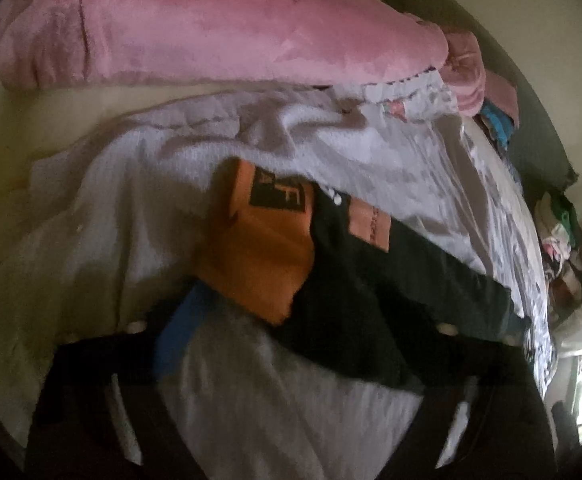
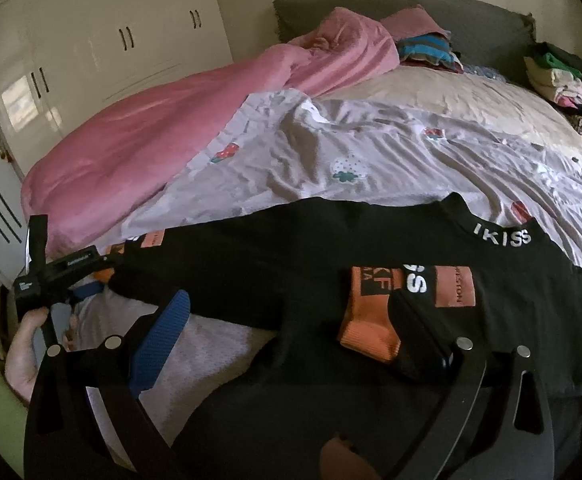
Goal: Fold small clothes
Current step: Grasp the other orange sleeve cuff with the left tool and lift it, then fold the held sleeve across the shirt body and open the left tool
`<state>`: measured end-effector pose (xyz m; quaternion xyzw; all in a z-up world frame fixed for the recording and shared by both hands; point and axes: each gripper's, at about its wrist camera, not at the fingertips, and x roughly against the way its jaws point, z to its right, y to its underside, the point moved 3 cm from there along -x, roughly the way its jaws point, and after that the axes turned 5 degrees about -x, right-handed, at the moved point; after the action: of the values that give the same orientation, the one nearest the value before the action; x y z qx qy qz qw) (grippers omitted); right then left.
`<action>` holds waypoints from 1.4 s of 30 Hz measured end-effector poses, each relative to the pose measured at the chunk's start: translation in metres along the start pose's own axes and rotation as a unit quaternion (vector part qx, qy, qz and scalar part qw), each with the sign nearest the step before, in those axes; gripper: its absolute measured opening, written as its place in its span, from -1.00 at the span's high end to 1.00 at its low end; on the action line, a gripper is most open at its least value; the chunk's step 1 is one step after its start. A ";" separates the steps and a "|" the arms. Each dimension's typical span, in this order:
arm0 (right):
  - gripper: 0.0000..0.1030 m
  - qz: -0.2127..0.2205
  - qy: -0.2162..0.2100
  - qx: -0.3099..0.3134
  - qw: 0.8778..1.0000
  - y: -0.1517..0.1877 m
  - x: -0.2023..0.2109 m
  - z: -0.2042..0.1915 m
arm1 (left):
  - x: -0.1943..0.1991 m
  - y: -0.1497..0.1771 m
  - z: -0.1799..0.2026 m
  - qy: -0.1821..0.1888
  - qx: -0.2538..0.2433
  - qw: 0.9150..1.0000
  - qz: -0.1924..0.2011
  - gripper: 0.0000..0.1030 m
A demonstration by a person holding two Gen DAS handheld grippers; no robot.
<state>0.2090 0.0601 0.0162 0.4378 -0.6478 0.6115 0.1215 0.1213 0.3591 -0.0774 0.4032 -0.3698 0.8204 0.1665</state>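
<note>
On the bed point(image 2: 431, 92), my right hand-held gripper point(image 2: 291, 344) gapes (left one's state unclear); the black sweatshirt's point(image 2: 291, 256) sleeve may slip unfolded.

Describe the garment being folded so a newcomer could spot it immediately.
On the bed, on the strawberry-print sheet beside the pink blanket, lies a black top. Only it has orange cuffs and white "IKISS" lettering at the collar.
</note>
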 end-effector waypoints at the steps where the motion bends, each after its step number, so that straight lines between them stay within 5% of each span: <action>1: -0.92 0.000 0.001 -0.003 1.000 0.001 0.000 0.002 | -0.001 -0.002 0.000 -0.003 0.003 1.000 0.002 -0.10; 5: -0.92 0.003 0.005 -0.007 1.000 0.002 0.004 0.009 | -0.007 -0.010 0.002 -0.008 0.004 1.000 0.006 0.66; 8: -0.92 0.009 0.008 -0.012 1.000 0.003 0.010 0.016 | 0.002 -0.012 0.009 0.006 0.001 1.000 0.019 0.86; 25: -0.92 0.044 0.018 -0.065 0.997 0.013 0.053 0.074 | 0.104 -0.004 0.146 0.104 -0.130 0.980 0.107 0.96; 42: -0.92 0.076 0.026 -0.126 0.989 0.028 0.093 0.143 | 0.118 0.047 0.258 0.170 -0.222 0.956 0.092 0.96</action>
<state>0.1881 -0.1107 0.0300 0.3526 -0.7475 0.5437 0.1460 0.1602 0.1331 0.0971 0.1749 -0.5440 0.7860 0.2360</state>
